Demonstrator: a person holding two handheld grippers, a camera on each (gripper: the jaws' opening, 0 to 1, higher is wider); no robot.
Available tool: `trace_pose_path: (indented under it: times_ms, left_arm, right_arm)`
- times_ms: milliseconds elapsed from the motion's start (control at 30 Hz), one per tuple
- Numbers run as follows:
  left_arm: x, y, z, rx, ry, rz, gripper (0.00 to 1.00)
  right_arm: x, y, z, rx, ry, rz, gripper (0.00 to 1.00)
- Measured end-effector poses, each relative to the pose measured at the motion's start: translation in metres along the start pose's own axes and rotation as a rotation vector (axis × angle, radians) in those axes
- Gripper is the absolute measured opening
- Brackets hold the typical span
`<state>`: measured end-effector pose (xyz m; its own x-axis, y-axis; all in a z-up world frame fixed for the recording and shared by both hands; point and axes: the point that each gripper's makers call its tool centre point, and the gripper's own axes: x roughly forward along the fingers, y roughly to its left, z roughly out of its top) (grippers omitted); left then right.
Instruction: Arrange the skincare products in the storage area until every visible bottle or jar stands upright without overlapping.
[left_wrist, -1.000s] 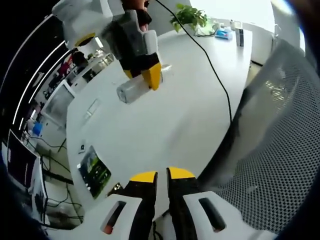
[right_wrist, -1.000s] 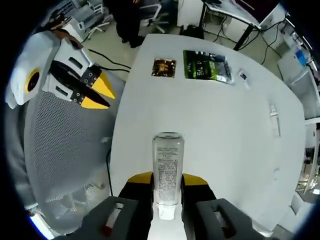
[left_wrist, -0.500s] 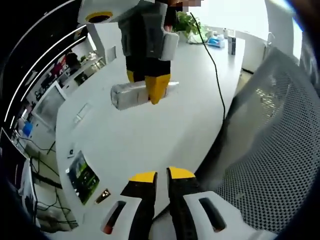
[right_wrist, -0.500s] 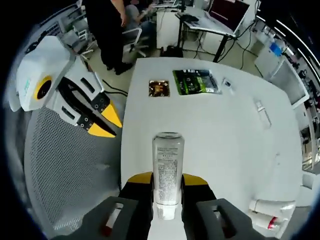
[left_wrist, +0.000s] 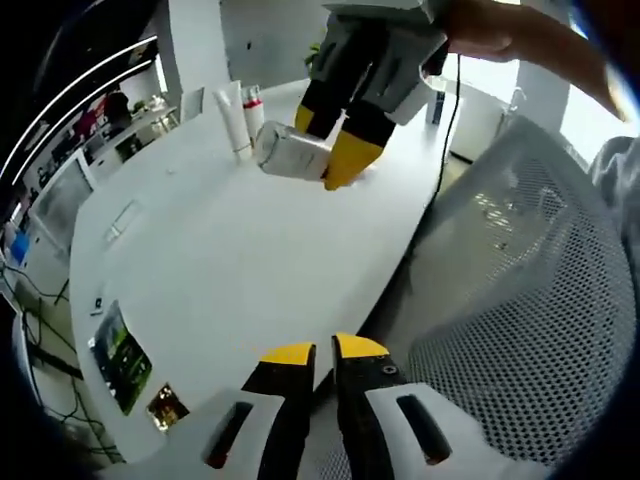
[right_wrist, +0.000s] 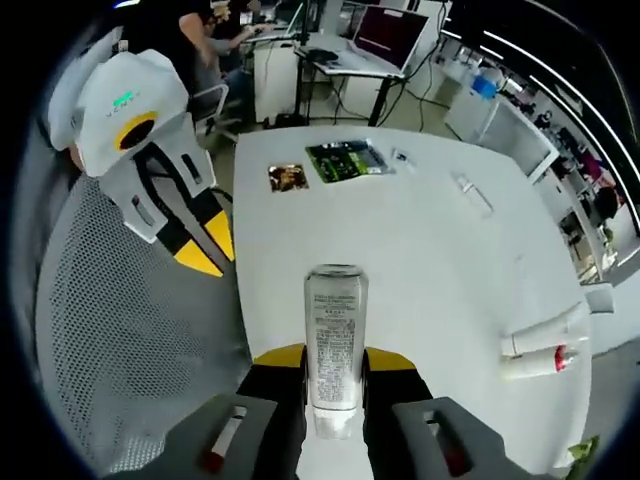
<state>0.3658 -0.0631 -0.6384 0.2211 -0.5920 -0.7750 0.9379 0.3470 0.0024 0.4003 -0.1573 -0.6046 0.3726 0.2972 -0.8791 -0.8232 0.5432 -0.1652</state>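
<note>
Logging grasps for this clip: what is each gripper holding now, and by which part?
The right gripper clamps a clear bottle near its capped lower end, jaws on both sides. The left gripper holds nothing, jaws together.

No legible text anywhere

The left gripper view is taken from above the table's near edge, beside a mesh chair (left_wrist: 520, 300), facing across the white table (left_wrist: 230, 270). The right gripper view is aimed the opposite way, down the same table (right_wrist: 420, 260). Table, chair (right_wrist: 120, 340) and each other's gripper are shared.
</note>
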Motion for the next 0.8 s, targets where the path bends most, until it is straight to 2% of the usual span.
trace_pose_path:
  times_ms: [200, 367, 433, 633, 767, 800]
  left_arm:
    - [0.001, -0.010, 0.001, 0.016, -0.002, -0.048, 0.10]
    - [0.003, -0.009, 0.004, 0.018, -0.010, -0.040, 0.12]
    - [0.001, -0.004, 0.006, 0.017, -0.021, -0.018, 0.13]
    - [-0.009, 0.017, 0.016, -0.016, -0.088, 0.083, 0.19]
    - [-0.016, 0.020, 0.023, -0.021, -0.131, 0.108, 0.27]
    - [-0.017, 0.020, 0.026, 0.003, -0.145, 0.121, 0.30]
  right_arm:
    - [0.001, 0.014, -0.010, 0.037, 0.010, -0.013, 0.12]
    - [0.002, 0.026, -0.013, 0.036, 0.000, 0.000, 0.12]
    - [0.003, 0.029, -0.015, 0.001, 0.021, 0.013, 0.12]
    - [0.005, 0.036, -0.006, -0.098, 0.008, 0.073, 0.12]
    - [0.007, 0.043, 0.000, -0.223, 0.027, 0.123, 0.12]
    - [0.008, 0.044, 0.004, -0.266, 0.030, 0.129, 0.12]
